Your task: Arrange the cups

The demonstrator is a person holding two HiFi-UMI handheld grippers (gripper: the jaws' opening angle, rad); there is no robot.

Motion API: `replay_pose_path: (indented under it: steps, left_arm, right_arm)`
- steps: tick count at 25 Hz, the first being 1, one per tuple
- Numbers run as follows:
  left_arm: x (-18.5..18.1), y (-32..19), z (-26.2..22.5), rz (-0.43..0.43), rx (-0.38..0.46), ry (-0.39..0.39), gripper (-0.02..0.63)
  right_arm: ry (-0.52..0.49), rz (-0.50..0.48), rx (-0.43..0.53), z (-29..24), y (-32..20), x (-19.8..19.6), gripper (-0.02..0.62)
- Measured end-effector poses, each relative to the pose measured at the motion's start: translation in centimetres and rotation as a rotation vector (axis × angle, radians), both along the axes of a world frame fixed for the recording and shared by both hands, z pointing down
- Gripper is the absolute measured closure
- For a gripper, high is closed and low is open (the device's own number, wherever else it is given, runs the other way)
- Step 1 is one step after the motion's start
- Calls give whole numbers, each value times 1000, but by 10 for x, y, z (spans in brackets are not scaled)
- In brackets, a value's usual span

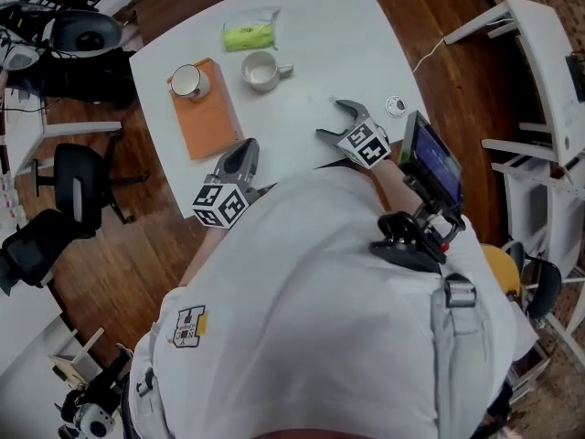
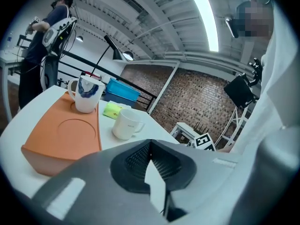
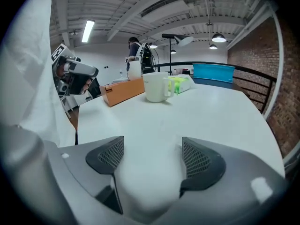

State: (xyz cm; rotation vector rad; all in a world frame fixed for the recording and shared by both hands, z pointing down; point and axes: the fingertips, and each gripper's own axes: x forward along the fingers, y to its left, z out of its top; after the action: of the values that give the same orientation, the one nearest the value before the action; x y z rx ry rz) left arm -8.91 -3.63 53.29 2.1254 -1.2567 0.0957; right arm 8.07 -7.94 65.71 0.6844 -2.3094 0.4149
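On the white table (image 1: 320, 35) lies an orange tray (image 1: 206, 112) with a red-rimmed white cup (image 1: 189, 81) standing at its far end. A plain white cup (image 1: 262, 70) stands on the table just right of the tray. My left gripper (image 1: 245, 149) is shut with nothing in it, near the tray's near right corner. My right gripper (image 1: 331, 120) is open and empty, low over bare table some way short of the plain cup. In the left gripper view the patterned cup (image 2: 87, 93) and plain cup (image 2: 125, 123) stand beyond the shut jaws. The plain cup (image 3: 157, 86) is far ahead in the right gripper view.
A green packet (image 1: 249, 35) lies behind the plain cup. A small round object (image 1: 395, 106) sits near the table's right edge. A black office chair (image 1: 78, 186) stands left of the table and a white frame (image 1: 539, 80) to the right. A person stands in the background (image 2: 44, 55).
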Motion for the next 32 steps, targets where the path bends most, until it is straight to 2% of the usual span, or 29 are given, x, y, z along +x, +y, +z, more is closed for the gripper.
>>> replay_pose_path:
  steps: [9,19,32]
  left_arm:
    - [20,2,15,11,-40,-26,606]
    - [31,5,28,18,-77,-48,606]
    - [36,10,32,51,-82,-81,606]
  right_arm:
    - [33,-83,57,3,9,0,250]
    - [13,-112,46,2,11,-3,259]
    - [27,-117,41,2,13,0,265]
